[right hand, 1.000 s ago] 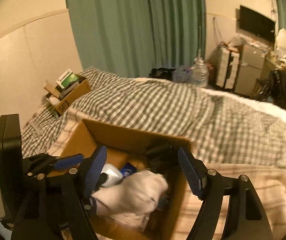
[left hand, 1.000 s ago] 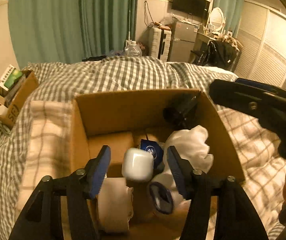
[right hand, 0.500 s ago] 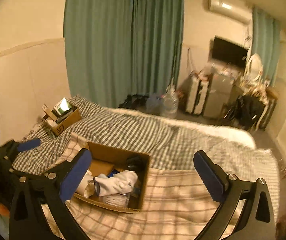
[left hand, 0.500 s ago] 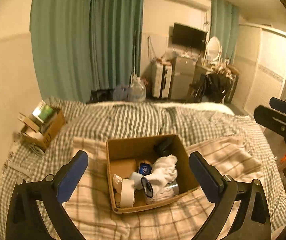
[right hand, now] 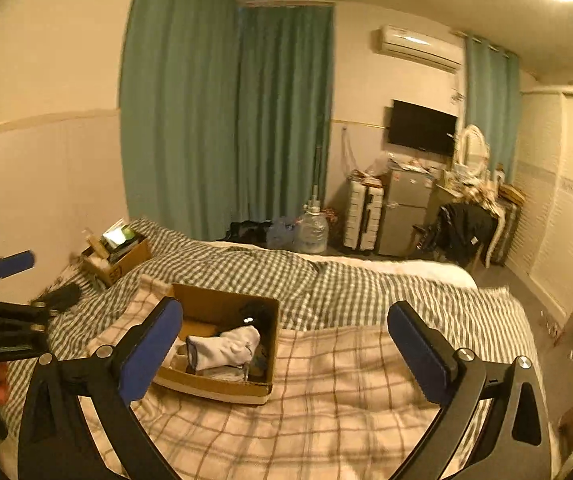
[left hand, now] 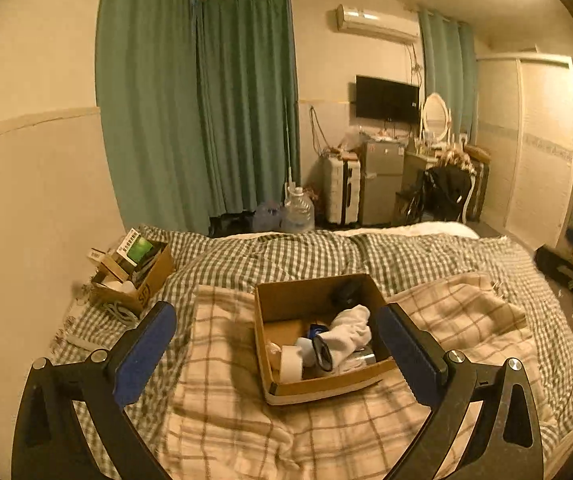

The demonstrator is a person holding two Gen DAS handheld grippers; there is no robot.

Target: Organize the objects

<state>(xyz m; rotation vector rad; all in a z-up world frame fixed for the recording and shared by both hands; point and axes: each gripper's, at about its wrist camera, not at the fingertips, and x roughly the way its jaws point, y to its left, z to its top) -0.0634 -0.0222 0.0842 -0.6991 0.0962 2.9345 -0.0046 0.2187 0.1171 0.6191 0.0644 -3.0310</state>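
**Both grippers wide open and empty, above the bed; box packed**

Landmark: cardboard box (left hand: 318, 384), open-topped, sitting on the beige plaid blanket (left hand: 246, 412) on the bed.

Left gripper (left hand: 278, 354): fingers spread wide, nothing between the pads, held above the blanket on the near side of the box. In its view the blue pads frame the box, one pad off each side of it, no contact.

Right gripper (right hand: 286, 350): also spread wide, holding nothing. From its view the box (right hand: 222, 390) sits toward its left finger, which overlaps the box's near-left corner in the frame; its right finger is over plaid blanket, well apart from the box.

Inside the box: white sock bundle (left hand: 348, 334) toward the right-middle, white tape roll (left hand: 291, 364) at the near-left, a small blue item (left hand: 315, 329) just behind the roll, a dark object (left hand: 346, 294) in the far-right corner. Metal can-like thing at near-right, partly hidden under the sock. Far-left part of the box floor bare.

Second small cardboard box (left hand: 134, 276) with papers and packets sits well left of the main box, on the green check duvet (left hand: 286, 256) by the wall. Green curtains (left hand: 206, 120) behind the box, across the room.
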